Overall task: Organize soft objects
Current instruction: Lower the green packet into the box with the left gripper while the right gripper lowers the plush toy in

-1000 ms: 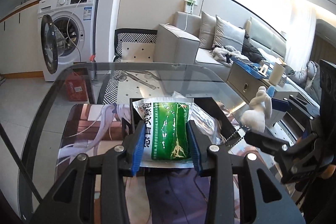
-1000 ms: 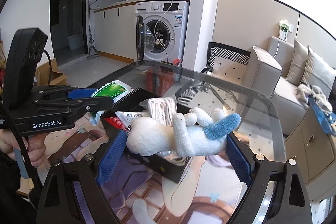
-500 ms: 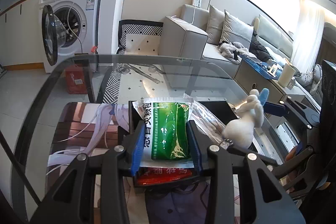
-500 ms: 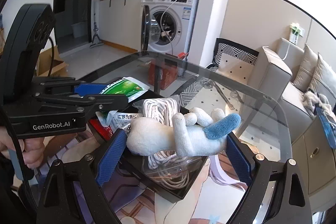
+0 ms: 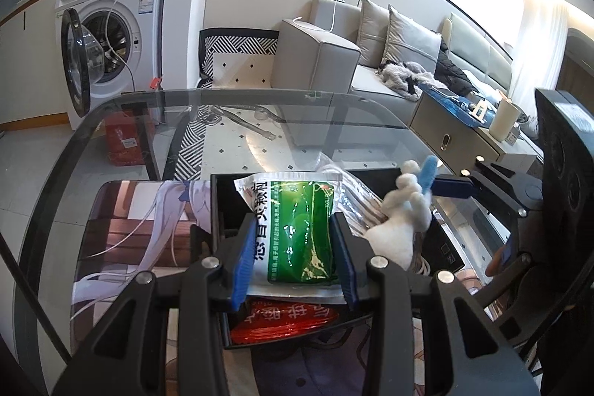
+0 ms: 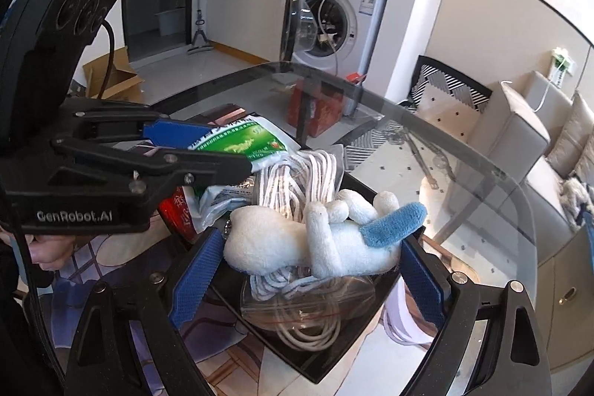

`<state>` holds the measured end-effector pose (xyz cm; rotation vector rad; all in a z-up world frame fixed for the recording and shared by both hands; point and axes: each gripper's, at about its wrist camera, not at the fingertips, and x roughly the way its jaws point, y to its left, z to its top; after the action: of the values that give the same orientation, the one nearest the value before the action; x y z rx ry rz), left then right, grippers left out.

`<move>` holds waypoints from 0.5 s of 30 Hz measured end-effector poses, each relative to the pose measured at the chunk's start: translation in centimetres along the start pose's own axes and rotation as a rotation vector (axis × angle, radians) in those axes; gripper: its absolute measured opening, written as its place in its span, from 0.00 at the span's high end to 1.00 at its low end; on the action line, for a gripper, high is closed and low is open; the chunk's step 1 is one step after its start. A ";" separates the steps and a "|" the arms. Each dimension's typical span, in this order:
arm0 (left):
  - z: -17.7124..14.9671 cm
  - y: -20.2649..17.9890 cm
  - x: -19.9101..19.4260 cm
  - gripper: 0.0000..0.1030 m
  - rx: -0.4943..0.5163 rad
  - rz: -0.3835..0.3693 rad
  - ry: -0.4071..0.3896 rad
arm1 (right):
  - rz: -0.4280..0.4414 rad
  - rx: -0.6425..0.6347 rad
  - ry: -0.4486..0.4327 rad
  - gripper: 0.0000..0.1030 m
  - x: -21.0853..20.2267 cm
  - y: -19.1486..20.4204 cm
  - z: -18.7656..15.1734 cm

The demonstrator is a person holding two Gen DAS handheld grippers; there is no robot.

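Our left gripper [image 5: 293, 247] pinches a green-and-white sachet [image 5: 297, 232] by its long edges, its long axis pointing away from us, glossy and printed with Chinese text, above the black tray [image 5: 219, 210]. Our right gripper [image 6: 308, 266] clamps a white plush toy [image 6: 308, 240] lying crosswise, blue ear [image 6: 393, 225] toward the right, over the tray's bagged white cords [image 6: 297, 180]. A red packet [image 5: 282, 321] lies underneath the sachet.
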<state>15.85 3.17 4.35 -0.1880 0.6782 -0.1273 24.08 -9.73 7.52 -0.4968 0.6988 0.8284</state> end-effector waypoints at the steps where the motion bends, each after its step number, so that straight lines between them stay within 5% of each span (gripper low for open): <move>1: 0.0 0.0 0.2 0.63 0.001 -0.001 0.004 | 0.003 -0.007 0.006 0.10 0.2 -0.1 0.1; 15: 0.0 0.0 1.1 0.63 0.015 -0.010 0.027 | 0.037 -0.047 0.075 0.10 2.4 -1.3 1.3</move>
<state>16.69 3.01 3.65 -0.1754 0.7032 -0.1448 26.75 -8.49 6.82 -0.5611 0.7610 0.8661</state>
